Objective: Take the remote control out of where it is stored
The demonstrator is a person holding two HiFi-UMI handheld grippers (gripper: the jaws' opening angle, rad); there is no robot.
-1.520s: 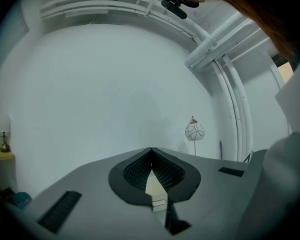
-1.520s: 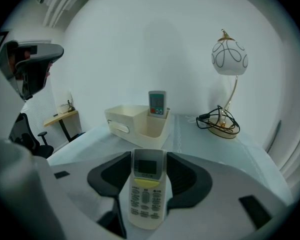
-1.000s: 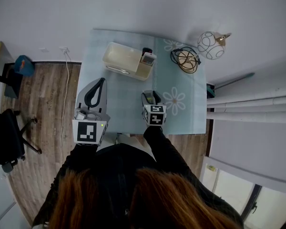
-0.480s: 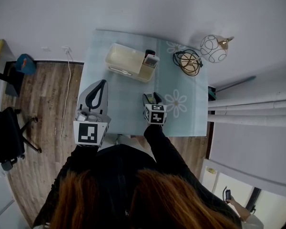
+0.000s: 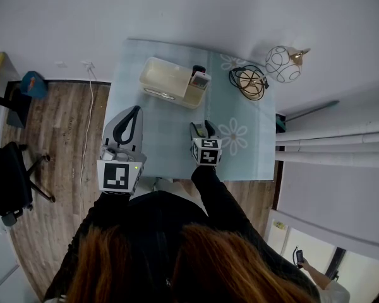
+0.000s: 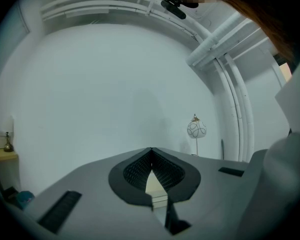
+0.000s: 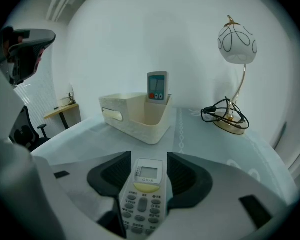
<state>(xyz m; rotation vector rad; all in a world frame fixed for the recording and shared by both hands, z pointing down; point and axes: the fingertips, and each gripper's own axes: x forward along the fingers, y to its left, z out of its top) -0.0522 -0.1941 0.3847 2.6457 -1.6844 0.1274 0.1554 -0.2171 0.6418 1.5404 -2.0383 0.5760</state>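
A white remote control [image 7: 144,194] with a small screen and grey buttons lies between the pads of my right gripper [image 7: 147,168], which is shut on its sides. In the head view this gripper [image 5: 202,131] hovers over the table's middle, in front of the cream storage box [image 5: 166,81]. A second remote [image 7: 157,87] stands upright in the box's right end compartment [image 7: 151,115]. My left gripper [image 5: 127,122] hangs near the table's left edge, its jaws closed tip to tip with nothing in them [image 6: 151,160].
The table wears a pale blue cloth with daisy prints [image 5: 240,137]. A globe lamp [image 7: 237,43] stands at the back right, its brass base wrapped in black cable [image 7: 226,117]. A wall runs behind the table. An office chair [image 5: 9,182] stands on the wooden floor at left.
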